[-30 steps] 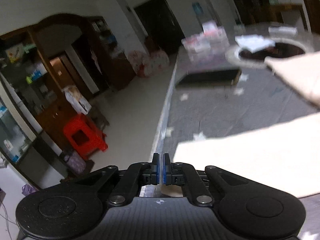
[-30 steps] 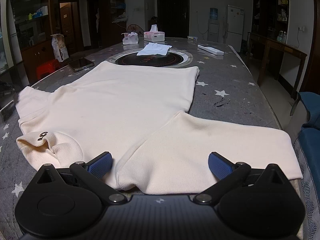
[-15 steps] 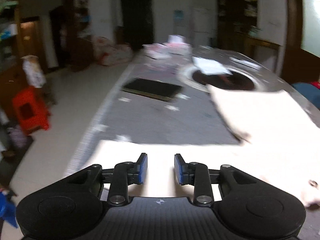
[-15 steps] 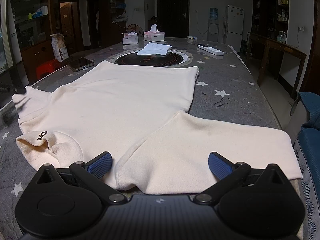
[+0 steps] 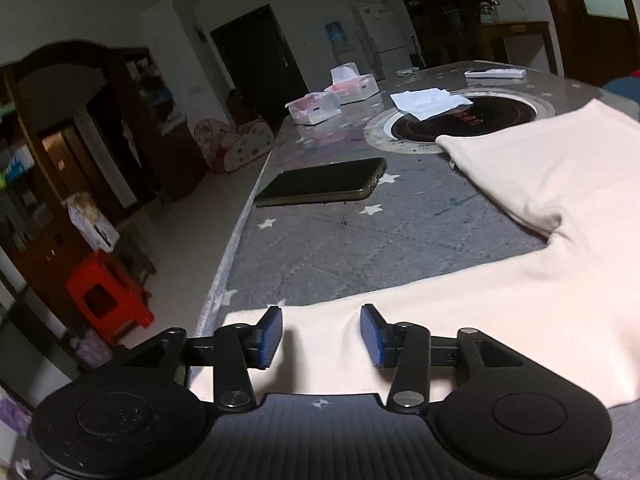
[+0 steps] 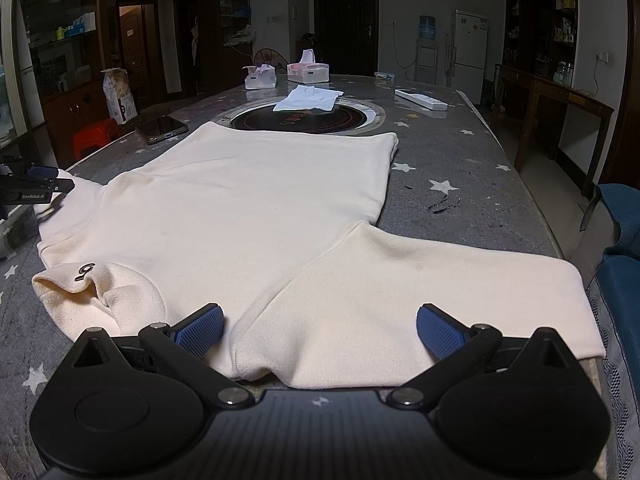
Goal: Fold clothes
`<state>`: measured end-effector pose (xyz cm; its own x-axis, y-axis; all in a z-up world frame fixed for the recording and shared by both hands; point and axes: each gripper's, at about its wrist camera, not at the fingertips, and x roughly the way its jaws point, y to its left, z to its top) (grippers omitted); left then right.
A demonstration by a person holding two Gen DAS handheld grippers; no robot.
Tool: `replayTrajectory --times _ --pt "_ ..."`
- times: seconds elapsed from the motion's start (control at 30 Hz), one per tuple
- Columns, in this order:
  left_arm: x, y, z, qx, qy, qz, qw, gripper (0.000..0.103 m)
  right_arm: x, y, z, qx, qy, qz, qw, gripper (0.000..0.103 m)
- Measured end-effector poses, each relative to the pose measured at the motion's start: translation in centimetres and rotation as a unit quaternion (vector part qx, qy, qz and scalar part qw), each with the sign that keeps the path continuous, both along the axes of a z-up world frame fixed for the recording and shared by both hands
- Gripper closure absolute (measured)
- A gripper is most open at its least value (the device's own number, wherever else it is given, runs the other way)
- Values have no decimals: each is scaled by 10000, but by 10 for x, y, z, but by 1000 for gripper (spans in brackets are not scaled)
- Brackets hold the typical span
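A cream sweatshirt (image 6: 256, 208) lies spread flat on the grey star-patterned table, collar with a small dark logo (image 6: 85, 270) at the near left. My right gripper (image 6: 320, 330) is open wide over the near edge, where the right sleeve (image 6: 420, 288) meets the body. My left gripper (image 5: 321, 334) is open over the end of the left sleeve (image 5: 460, 320) near the table's left edge. It also shows at the left rim of the right wrist view (image 6: 36, 184).
A phone (image 5: 324, 182) lies on the table (image 5: 360, 240) beyond the left sleeve. A round hotplate (image 6: 304, 118) with a white cloth (image 6: 310, 98) sits past the hem. Tissue boxes (image 6: 307, 72) and a remote (image 6: 420, 99) lie further back. A red stool (image 5: 108, 300) stands on the floor at left.
My left gripper was shut on the sleeve, opened and let it go; its view swung back over the sleeve end. The left sleeve now lies flat. The right gripper has not moved.
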<state>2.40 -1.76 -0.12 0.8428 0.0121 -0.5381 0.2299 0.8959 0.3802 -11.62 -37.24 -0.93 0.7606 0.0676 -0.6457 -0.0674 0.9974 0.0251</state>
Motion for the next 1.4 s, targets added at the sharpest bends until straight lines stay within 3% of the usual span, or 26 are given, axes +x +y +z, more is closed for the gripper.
replayTrajectory --times 0.17,0.37,0.47,0.7,1.4 --pt "0 -4 4 47 37 120 9999 53 0 0 0 2 -1 -1 10000 0" --pt "-15 -20 19 -52 79 165 9998 33 0 0 0 1 -1 0 10000 0" --pt "-25 -28 29 -130 49 110 9998 32 0 0 0 -10 -2 -1 10000 0" --pt "-47 -42 47 -398 -20 -130 9991 17 0 -1 1 -12 -2 0 10000 0" --pt "-68 -79 53 -543 74 -569 9969 14 0 -1 0 -16 -3 1 10000 0"
